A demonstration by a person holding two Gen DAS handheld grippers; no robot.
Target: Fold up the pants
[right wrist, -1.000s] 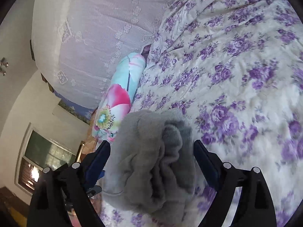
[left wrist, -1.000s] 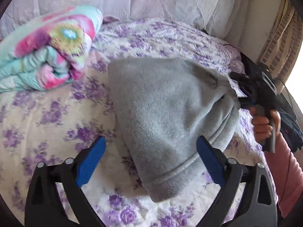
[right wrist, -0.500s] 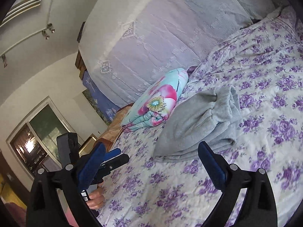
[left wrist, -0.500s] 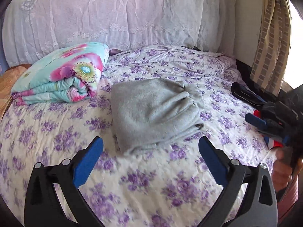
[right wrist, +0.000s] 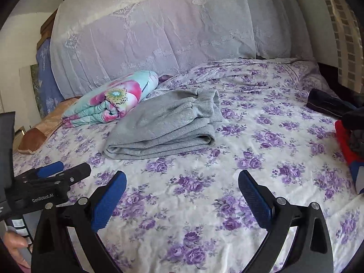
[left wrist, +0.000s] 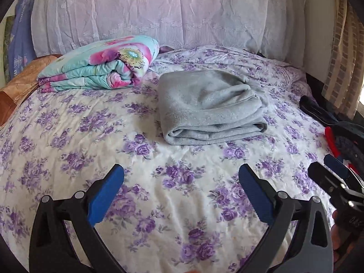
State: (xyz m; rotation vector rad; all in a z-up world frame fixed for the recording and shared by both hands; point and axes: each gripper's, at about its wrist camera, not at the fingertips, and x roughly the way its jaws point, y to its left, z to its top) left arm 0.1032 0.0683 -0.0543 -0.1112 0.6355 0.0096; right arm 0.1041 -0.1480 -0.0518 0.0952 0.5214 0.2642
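The grey pants [left wrist: 209, 107] lie folded in a compact stack on the purple-flowered bed sheet [left wrist: 159, 204], also in the right wrist view [right wrist: 166, 125]. My left gripper [left wrist: 180, 188] is open and empty, held well back from the pants near the bed's front. My right gripper [right wrist: 182, 193] is open and empty too, equally far back. Each gripper shows at the edge of the other's view: the right one [left wrist: 334, 177] and the left one [right wrist: 56, 173].
A folded floral quilt [left wrist: 102, 63] lies left of the pants by the lace-covered headboard [left wrist: 170, 11]. Dark and red clothes [right wrist: 341, 113] pile at the bed's right edge. A brown pillow [right wrist: 41, 132] sits at far left.
Both grippers let go of the pants and pulled back and up. The pants now rest folded on the bed, far from both grippers.
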